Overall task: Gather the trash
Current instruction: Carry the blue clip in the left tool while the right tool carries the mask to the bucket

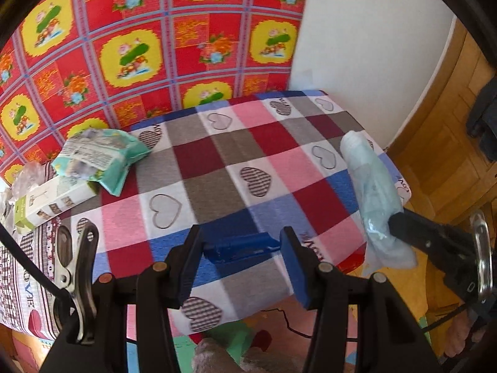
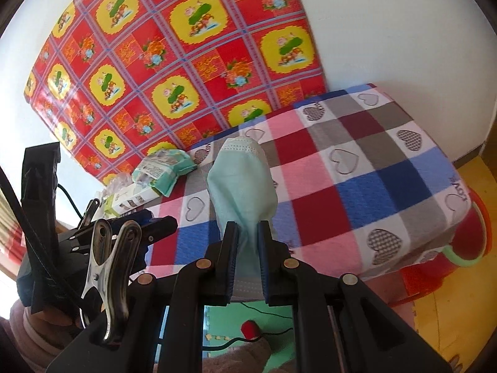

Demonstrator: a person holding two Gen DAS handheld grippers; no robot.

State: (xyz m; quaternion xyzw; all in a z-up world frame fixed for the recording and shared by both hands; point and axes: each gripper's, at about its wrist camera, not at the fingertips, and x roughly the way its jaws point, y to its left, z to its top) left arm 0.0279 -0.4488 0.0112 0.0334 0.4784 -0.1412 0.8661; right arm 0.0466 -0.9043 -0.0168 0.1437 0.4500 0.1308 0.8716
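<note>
Above the near edge of the checked heart-print cloth point(image 1: 217, 155) covering the small table, both grippers hovered. Right gripper point(image 2: 248, 248) was clenched on a pale green pleated disposable face mask point(image 2: 242, 183), pinched at its lower end, the rest standing up over the cloth. Left gripper point(image 1: 240, 258) held a small dark blue clip-like plastic piece point(image 1: 239, 247) spanning the gap between its pads; exact identity unclear.

Progress, as a judgement: 2 items picked up, neither yet dropped anywhere, and no bin or bag showed in either view. Left to collect at the far-left corner of the cloth: a crumpled mint-green plastic wrapper with a printed label point(image 1: 99, 158), a white and green cardboard box point(image 1: 49, 200) just beside it toward the near side, and some clear crinkled plastic point(image 1: 26, 175) past the box at the cloth's left edge. So roughly early to midway.

Surface: soft woven cloth in red, blue, pink, grey and white squares, draped over the table edges, middle bare. Behind the cloth, a red and yellow floral plastic sheet point(image 1: 139, 46) leaned on a white wall point(image 1: 357, 46). Right of the cloth, a wooden door or cabinet point(image 1: 441, 143). Below its near edge, colourful foam floor mats point(image 2: 223, 326) and a thin black cable point(image 2: 264, 335).
</note>
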